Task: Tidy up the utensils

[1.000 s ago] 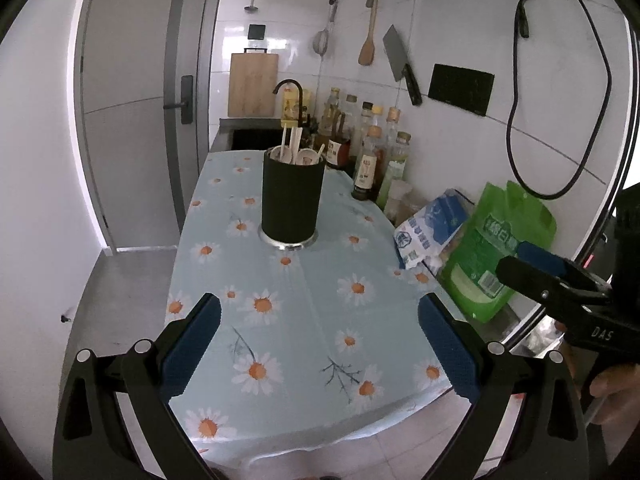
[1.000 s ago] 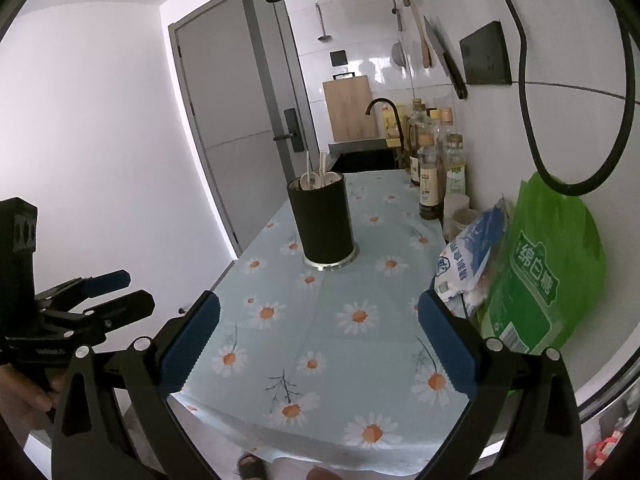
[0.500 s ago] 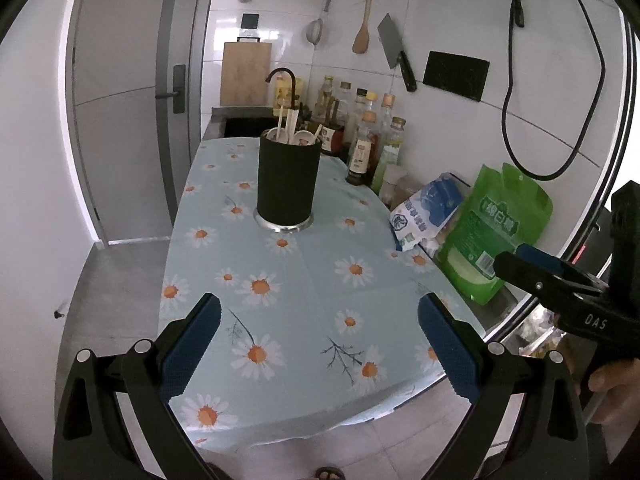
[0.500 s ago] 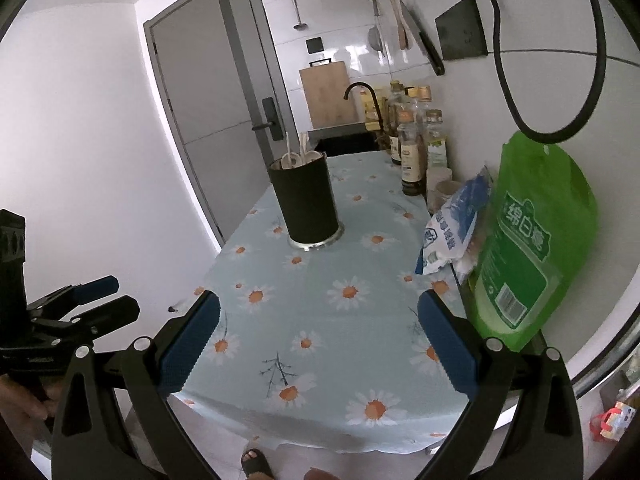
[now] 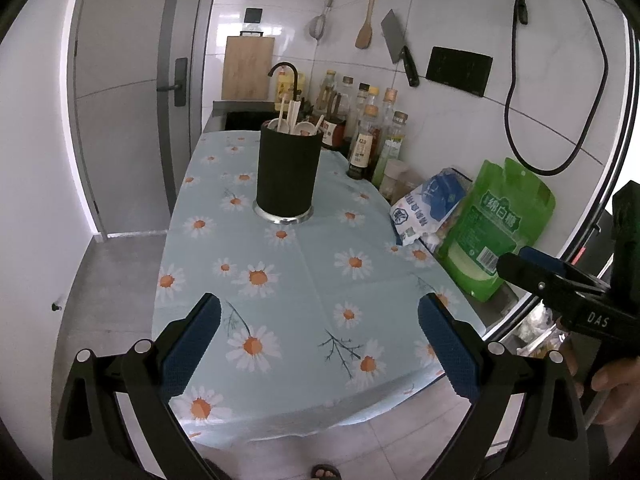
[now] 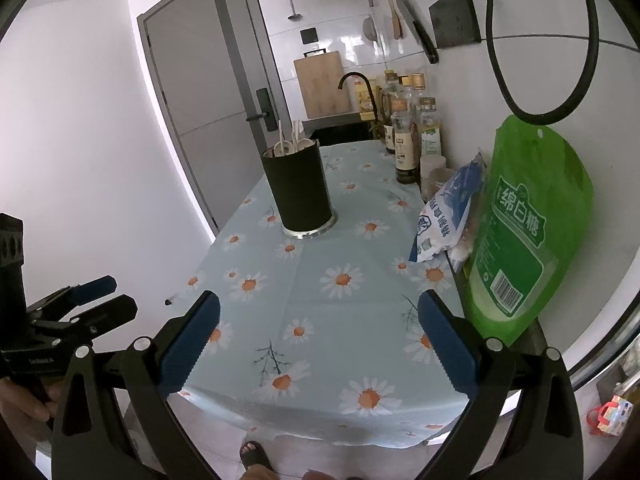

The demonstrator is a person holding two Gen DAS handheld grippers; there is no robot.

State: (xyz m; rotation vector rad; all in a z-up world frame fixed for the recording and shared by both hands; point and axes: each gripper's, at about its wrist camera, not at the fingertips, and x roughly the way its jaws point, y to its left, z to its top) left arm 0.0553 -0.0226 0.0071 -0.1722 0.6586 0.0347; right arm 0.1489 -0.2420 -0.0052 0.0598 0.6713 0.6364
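As seen from left wrist: left gripper [image 5: 318, 344] fingers spread wide, empty; round matte black holder [image 5: 289, 172] with pale utensils [image 5: 294, 118] stands well ahead on the daisy-cloth desk [image 5: 320, 280].
Right wrist: right gripper [image 6: 319, 343] fingers spread, empty; holder [image 6: 298, 190] far ahead, slightly left.

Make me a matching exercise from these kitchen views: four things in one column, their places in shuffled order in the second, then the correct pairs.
Things:
1. black utensil holder
2. green sugar bag
3. cleaver
4. wooden cutting board

Places:
A. hanging on the tiled wall
B. standing behind the sink
C. middle of the daisy tablecloth
D. leaning against the wall at the table's right edge

Pairs: 1-C, 2-D, 3-A, 4-B
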